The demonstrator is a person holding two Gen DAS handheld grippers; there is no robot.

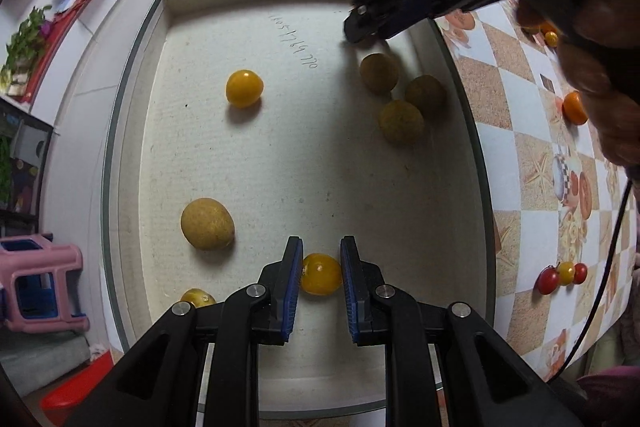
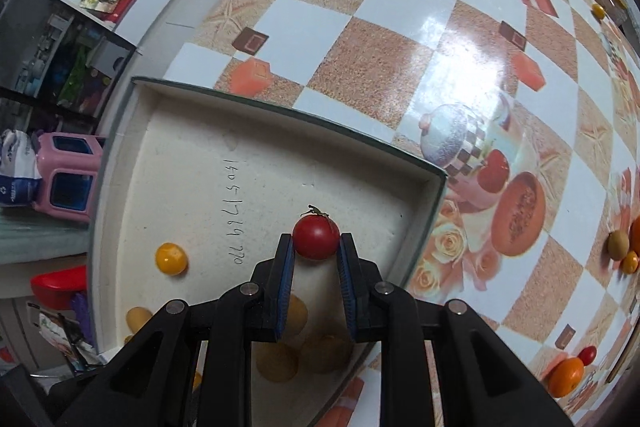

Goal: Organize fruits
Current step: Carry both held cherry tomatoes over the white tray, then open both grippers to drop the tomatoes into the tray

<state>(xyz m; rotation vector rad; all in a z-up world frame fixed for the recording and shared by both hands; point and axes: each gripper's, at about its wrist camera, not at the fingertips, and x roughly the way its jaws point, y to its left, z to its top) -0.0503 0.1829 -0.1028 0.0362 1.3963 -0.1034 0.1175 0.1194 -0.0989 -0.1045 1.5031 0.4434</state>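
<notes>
A shallow white box [image 1: 136,75] lies on the table and holds several fruits. My left gripper [image 1: 321,249] is shut on a yellow cherry tomato [image 1: 320,275] low over the box's near end. My right gripper [image 2: 316,241] is shut on a red cherry tomato [image 2: 315,237] above the box's far right corner [image 2: 436,179]; it shows from outside in the left wrist view [image 1: 360,27]. In the box lie another yellow tomato [image 1: 244,89], a tan longan [image 1: 207,223] and three brown longans [image 1: 401,122] grouped at the right.
Loose fruit lies on the checkered tablecloth: red and yellow tomatoes [image 1: 562,275], an orange [image 1: 575,107], an orange with a red tomato [image 2: 566,375], and a tan and orange cluster [image 2: 624,247]. A pink stool [image 1: 36,287] stands on the floor at left.
</notes>
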